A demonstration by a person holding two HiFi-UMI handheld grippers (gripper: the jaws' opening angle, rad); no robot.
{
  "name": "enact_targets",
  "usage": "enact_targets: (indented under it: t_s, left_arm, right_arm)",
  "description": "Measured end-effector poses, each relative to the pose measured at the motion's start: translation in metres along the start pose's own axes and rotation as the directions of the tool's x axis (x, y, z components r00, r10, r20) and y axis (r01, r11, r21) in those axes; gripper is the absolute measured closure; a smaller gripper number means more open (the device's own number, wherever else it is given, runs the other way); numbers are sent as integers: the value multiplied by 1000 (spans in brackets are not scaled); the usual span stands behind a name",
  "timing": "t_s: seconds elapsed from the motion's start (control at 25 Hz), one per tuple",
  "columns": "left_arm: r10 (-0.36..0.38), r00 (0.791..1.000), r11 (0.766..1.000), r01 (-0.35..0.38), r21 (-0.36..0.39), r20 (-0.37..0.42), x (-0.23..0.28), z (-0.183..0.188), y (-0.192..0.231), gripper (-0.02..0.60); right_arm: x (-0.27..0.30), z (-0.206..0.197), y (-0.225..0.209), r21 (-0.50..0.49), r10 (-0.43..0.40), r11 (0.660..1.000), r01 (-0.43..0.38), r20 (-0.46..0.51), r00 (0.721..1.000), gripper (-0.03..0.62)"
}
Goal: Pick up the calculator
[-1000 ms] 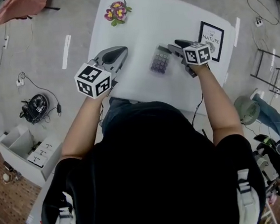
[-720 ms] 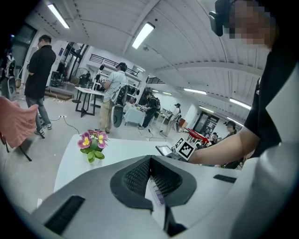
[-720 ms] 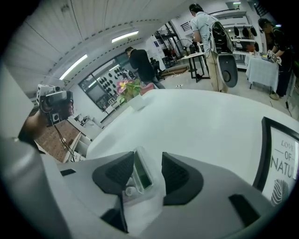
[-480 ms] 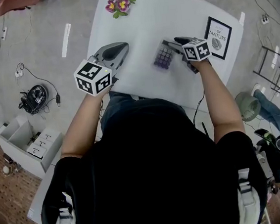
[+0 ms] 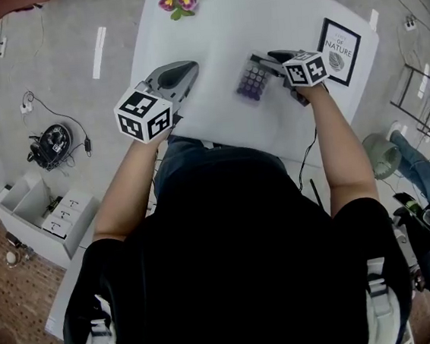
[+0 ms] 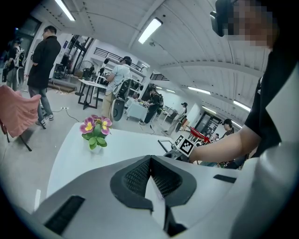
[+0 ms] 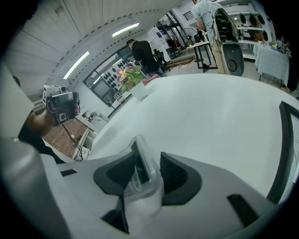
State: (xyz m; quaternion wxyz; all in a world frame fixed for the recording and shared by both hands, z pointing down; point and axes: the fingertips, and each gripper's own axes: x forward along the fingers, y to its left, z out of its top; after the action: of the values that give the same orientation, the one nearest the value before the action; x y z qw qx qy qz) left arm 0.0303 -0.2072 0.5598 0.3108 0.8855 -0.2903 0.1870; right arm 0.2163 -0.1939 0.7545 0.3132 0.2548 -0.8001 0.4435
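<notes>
- The grey right claw (image 5: 262, 60) is closing, jaws still wide. One end of the small clear-cased, purple-keyed calculator (image 5: 252, 82) stands between them. The pads seem not yet to press on it, though that view is cramped.
- The calculator lies on the white table (image 5: 259, 10), near its middle.
- The grey left claw (image 5: 182, 75) hangs over the table's near edge, closed and empty.
- Risk: with only an end caught, the slick case could pivot or slip on lifting.
</notes>
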Motion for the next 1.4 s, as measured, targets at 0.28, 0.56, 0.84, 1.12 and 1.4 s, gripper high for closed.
enact_targets:
  t_s: [0.28, 0.56, 0.84, 1.12, 1.4]
  left_arm:
    - [-6, 995, 999, 1, -42, -100, 23, -53, 12, 562]
    - [-76, 972, 995, 62, -73, -221, 59, -113, -7, 563]
    - [-126, 942, 990, 100, -98, -312, 83, -157, -25, 563]
    - [-151, 893, 988, 122, -94, -425, 99, -195, -36, 561]
    - [-147, 875, 989, 114, -99, -461, 113, -209, -39, 561]
  right_arm:
    - [2, 2, 0, 4, 38, 999, -38, 11, 999, 421]
    - [2, 2, -1, 6, 52, 999, -52, 19, 998, 424]
    - [2, 4, 1, 13, 59, 998, -60, 27, 998, 425]
    - [1, 5, 2, 19, 74, 997, -75, 25, 997, 428]
    - [2, 3, -1, 25, 80, 996, -81, 30, 996, 431]
